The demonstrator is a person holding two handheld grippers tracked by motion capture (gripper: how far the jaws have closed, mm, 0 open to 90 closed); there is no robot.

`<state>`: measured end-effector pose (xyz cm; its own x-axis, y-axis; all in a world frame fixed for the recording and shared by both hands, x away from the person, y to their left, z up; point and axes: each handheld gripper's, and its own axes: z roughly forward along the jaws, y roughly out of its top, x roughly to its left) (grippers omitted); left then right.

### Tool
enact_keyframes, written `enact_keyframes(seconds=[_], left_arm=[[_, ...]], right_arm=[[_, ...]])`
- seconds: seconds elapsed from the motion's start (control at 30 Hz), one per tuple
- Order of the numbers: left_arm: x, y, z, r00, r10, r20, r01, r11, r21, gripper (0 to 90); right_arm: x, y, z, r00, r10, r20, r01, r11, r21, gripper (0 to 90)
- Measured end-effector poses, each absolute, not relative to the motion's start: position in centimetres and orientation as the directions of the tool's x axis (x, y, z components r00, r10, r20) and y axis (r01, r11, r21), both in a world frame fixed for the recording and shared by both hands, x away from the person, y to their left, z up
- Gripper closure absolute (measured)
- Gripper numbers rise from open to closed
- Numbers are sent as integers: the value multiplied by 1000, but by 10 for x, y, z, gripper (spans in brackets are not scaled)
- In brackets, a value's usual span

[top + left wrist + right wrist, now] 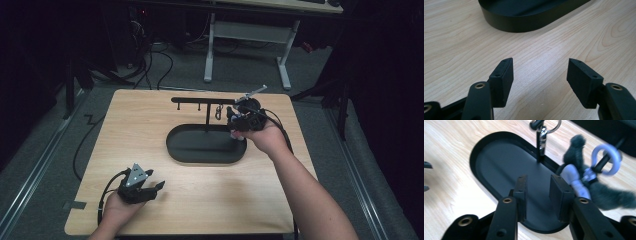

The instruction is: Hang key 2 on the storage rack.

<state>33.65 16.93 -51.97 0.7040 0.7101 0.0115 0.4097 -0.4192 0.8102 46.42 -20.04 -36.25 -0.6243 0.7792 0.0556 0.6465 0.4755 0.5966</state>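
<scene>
A black oval tray point(180, 150) sits mid-table, and a post rising from it carries a black crossbar point(200, 100) with pegs. A metal clasp point(218, 112) hangs from one peg point(542, 140). My right gripper point(231, 122) is at the bar's right end, over the tray. Its jaws point(539, 180) stand apart with nothing between them. Just to their right a grey furry keychain point(609, 197) with a pale ring point(606, 158) hangs on a peg. My left gripper point(159, 186) rests at the table's front left, open and empty point(540, 67), facing the tray wall point(524, 23).
The wooden table point(150, 125) ends close behind the stand and just before my left hand. Beyond it stands a white-legged desk point(247, 35), with cables point(150, 65) on the grey floor.
</scene>
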Motion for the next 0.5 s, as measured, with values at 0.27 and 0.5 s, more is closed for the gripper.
enact_keyframes(seconds=[0.27, 0.5], left_arm=[[336, 164, -520, 711, 703, 25, 401, -435, 806, 387], [334, 162, -520, 719, 695, 16, 404, -435, 805, 387]], right_arm=[[437, -209, -384, -644, 764, 42, 609, 478, 633, 539], [412, -220, -419, -624, 779, 59, 613, 442, 655, 449]])
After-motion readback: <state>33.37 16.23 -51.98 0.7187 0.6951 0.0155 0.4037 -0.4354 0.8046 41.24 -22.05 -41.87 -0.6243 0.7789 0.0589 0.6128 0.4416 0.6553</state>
